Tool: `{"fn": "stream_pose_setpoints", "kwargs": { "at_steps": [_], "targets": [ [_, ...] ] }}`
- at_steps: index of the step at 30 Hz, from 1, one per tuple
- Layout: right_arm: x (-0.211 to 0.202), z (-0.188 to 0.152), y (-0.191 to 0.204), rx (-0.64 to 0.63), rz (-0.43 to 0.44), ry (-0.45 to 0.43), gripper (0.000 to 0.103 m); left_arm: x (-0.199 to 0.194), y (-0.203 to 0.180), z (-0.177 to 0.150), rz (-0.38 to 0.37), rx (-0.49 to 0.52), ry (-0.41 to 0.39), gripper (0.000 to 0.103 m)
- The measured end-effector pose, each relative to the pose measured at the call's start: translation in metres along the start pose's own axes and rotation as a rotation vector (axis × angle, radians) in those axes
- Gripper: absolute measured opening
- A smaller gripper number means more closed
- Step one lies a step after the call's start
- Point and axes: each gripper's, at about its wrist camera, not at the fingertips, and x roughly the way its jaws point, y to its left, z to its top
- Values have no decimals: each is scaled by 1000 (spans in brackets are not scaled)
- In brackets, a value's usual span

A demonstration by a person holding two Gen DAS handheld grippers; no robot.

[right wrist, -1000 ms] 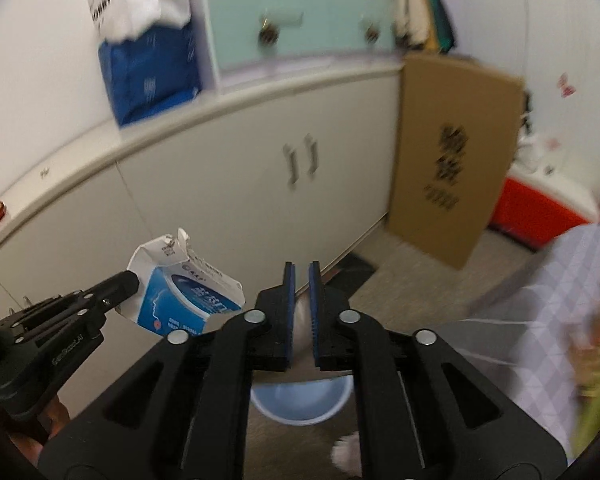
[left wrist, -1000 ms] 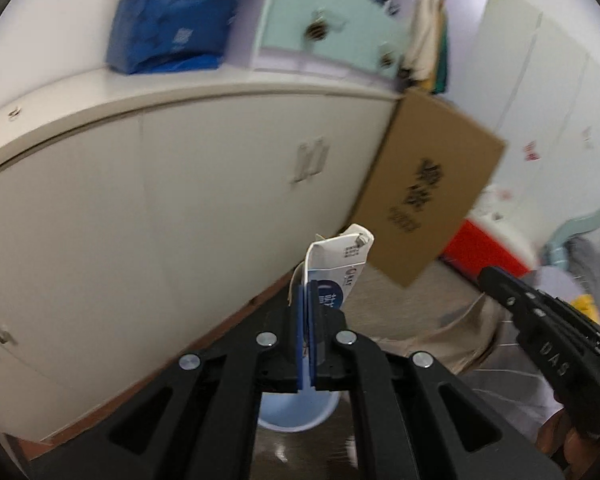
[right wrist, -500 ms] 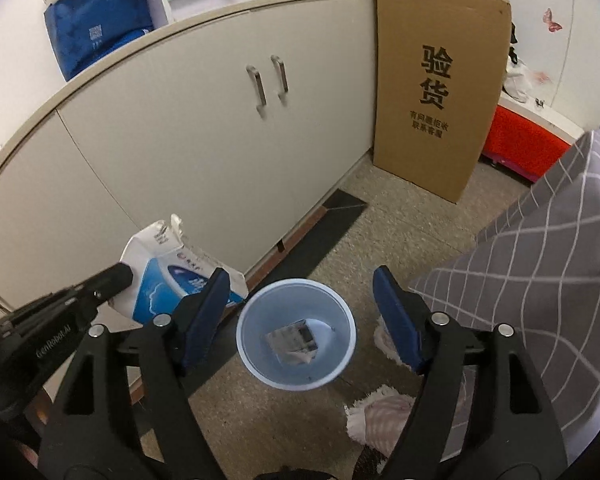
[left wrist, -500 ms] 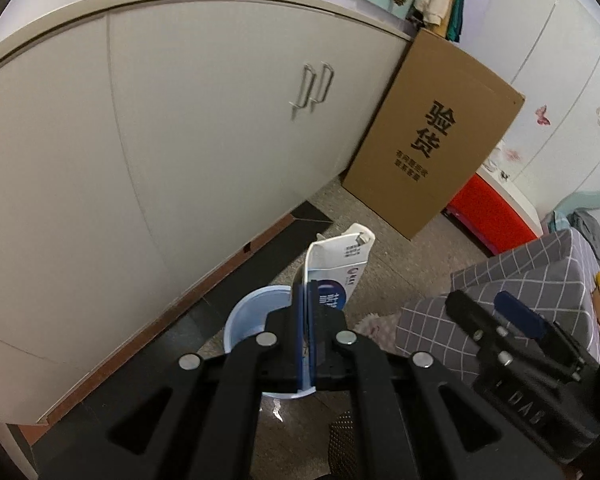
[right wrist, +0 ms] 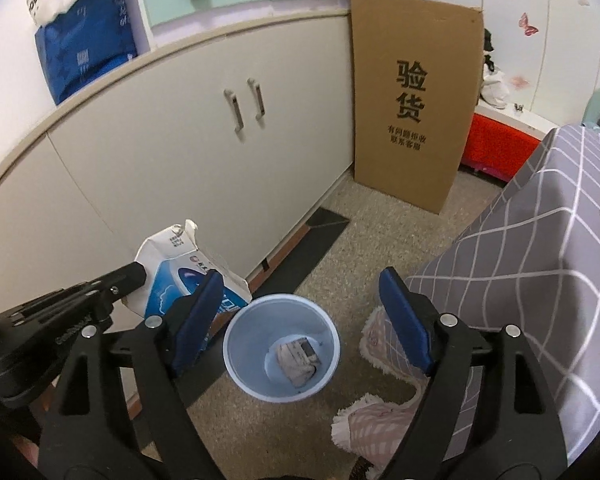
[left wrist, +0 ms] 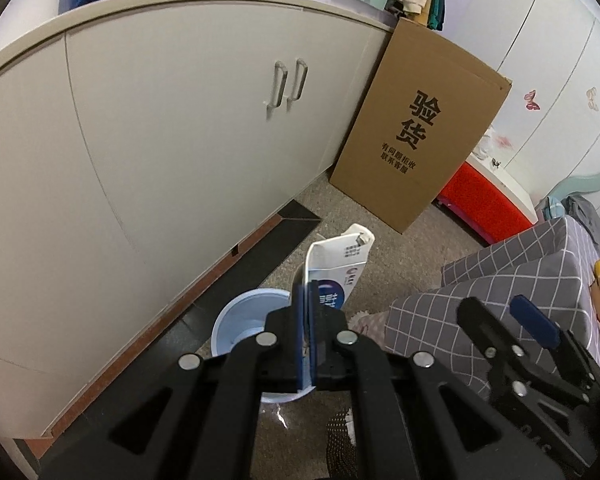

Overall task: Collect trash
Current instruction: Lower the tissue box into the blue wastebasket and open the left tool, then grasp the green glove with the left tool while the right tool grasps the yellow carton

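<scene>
The right gripper (right wrist: 300,316) has just opened wide and holds nothing; crumpled paper (right wrist: 298,358) now lies in the blue bin (right wrist: 236,368). The left gripper (left wrist: 306,312) still pinches the milk carton (left wrist: 338,264) beside the bin, so I think it goes in next.

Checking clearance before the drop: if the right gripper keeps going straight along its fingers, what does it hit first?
Most likely the light blue bin: it sits between the open fingers of the right gripper, mouth up, crumpled paper already inside. Nothing shows in between, though depth is hard to judge.
</scene>
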Motion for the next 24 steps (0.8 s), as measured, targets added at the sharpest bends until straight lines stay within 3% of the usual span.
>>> {"fn": "stream_pose_setpoints", "kwargs": {
  "at_steps": [2,3,4,5,14,24],
  "targets": [
    [-3,2,-4,13,-2,-15,80,1,-3,2,29,22,-23,8],
    [-4,2,-5,17,-6,-17,80,3,-4,3,44,28,-22,26],
    [-5,2,-5,21,-14,-19,81,4,-4,3,54,30,-17,60],
    [-5,2,-7,26,-22,-21,81,3,-2,3,55,18,-20,71],
    [-22,0,-8,37,-6,-27,81,-20,-1,2,14,-17,-39,73],
    [-71,-3,-19,82,19,-87,82,-71,-18,-9,-16,-19,-101,75]
  ]
}}
